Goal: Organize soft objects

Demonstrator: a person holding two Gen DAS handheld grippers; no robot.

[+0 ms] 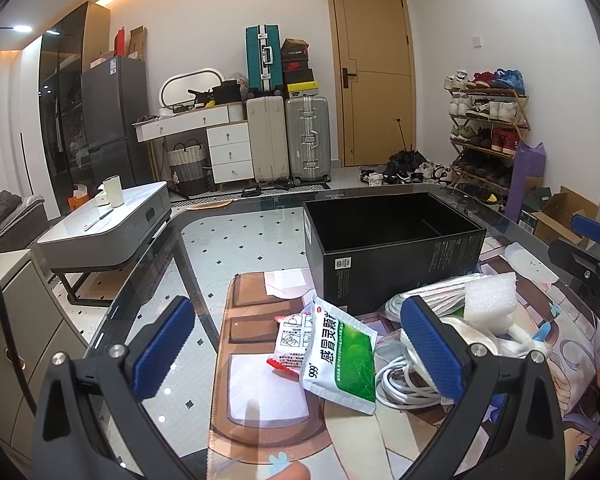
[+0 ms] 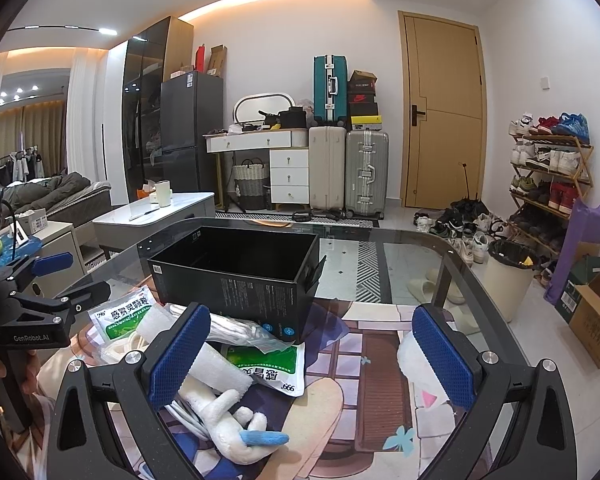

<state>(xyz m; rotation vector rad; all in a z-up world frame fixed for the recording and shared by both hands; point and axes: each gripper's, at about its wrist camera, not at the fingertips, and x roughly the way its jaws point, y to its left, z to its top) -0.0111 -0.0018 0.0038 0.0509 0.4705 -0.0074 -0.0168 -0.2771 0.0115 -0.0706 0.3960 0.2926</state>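
Left of the black box [image 1: 392,240], the left gripper [image 1: 300,344] hangs spread wide and empty over a green-and-white sachet [image 1: 342,356] and a smaller red-edged packet [image 1: 290,344]. Before the box front lie a coiled white cable [image 1: 400,380], a white foam block [image 1: 490,300] and a white plush toy [image 2: 236,432]. Right of the box, the right gripper [image 2: 312,356] is likewise released, holding nothing. Box appears empty: judged to be the first pick. Next move calls for closing on one soft item, then carrying it over the box rim.

Open top on the black box [image 2: 236,276]; packets [image 1: 340,356], foam [image 1: 490,300], cable [image 1: 404,384] crowding its near side.
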